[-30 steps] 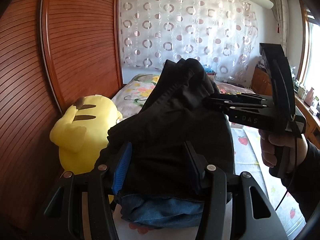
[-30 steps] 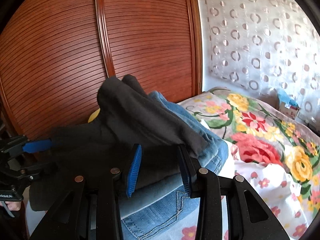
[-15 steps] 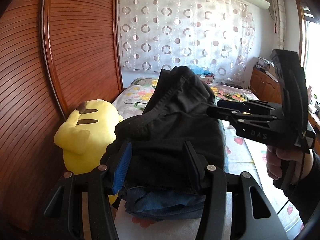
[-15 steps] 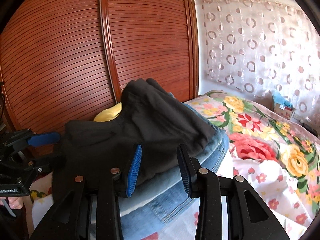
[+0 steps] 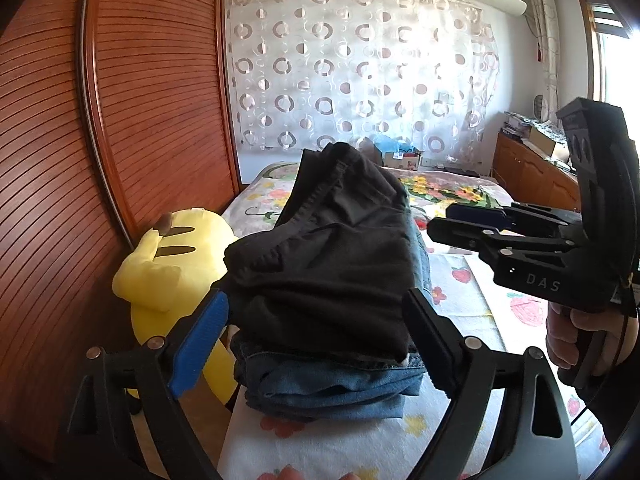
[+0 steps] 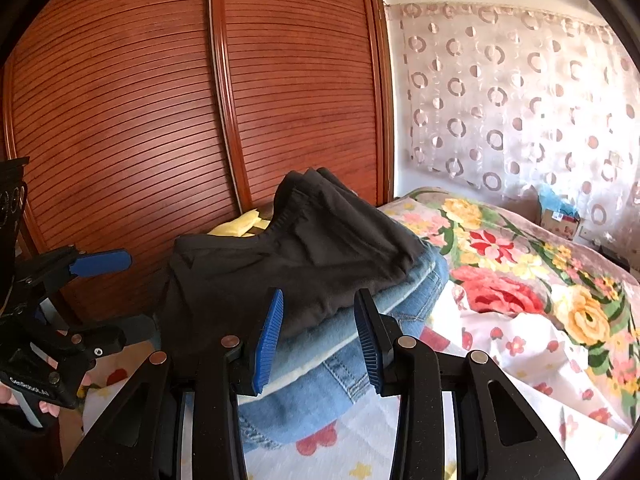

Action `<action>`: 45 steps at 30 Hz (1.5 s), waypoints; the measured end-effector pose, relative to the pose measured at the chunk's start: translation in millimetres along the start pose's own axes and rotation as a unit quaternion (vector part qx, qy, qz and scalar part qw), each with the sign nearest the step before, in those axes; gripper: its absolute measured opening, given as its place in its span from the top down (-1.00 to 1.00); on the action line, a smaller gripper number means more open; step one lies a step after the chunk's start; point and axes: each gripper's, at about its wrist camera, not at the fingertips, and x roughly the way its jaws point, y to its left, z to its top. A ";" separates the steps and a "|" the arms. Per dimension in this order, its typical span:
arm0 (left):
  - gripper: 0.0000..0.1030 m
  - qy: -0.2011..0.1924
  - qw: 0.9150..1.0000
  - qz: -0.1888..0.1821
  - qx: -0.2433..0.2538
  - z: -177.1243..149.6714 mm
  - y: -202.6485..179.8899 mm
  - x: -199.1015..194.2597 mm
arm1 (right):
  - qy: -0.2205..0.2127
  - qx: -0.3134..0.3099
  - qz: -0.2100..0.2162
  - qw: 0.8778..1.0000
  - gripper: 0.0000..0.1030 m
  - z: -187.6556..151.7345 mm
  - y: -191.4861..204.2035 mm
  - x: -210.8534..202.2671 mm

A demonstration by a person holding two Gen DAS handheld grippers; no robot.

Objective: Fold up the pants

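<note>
Pants (image 5: 324, 272) hide jeans (image 5: 332, 390) beneath; left claw (image 5: 316, 344) wide, right claw (image 6: 318, 334) gaping empty.

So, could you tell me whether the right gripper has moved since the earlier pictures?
Yes. In the left wrist view, the right gripper has drawn back rightward, off the black pants, leaving a gap.

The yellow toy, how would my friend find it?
Start at the big brown slatted wardrobe beside the flowery bed. Squeezed between them, next to the pile of folded pants, sits a plush toy. It is the only bright yellow thing, with brown stripes on its back.
</note>
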 end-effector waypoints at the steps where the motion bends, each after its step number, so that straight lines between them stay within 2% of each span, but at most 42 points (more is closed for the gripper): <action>1: -0.73 -0.001 1.000 -0.003 -0.001 -0.4 0.4 -2.4 | -0.001 0.001 -0.001 1.000 0.26 -0.6 0.6 -1.9; 17: -0.73 -0.018 0.999 -0.026 0.009 -6.7 -14.1 -32.4 | -0.014 0.008 -0.044 0.999 0.24 -12.8 26.2 -45.8; 21: -0.73 -0.016 1.000 -0.023 0.015 -10.2 -20.4 -36.7 | -0.016 0.012 -0.057 0.998 0.11 -19.3 36.7 -57.7; 29: -0.73 -0.016 0.998 -0.048 0.038 -21.7 -42.6 -46.4 | -0.015 0.041 -0.093 0.995 -0.09 -37.7 47.2 -81.7; 39: -0.73 -0.019 0.994 -0.090 0.057 -35.9 -81.4 -63.4 | -0.019 0.081 -0.164 0.983 -0.48 -64.8 67.8 -128.5; 45: -0.73 -0.016 0.992 -0.105 0.066 -45.7 -100.2 -72.3 | -0.017 0.103 -0.202 0.974 -0.51 -85.7 83.9 -157.6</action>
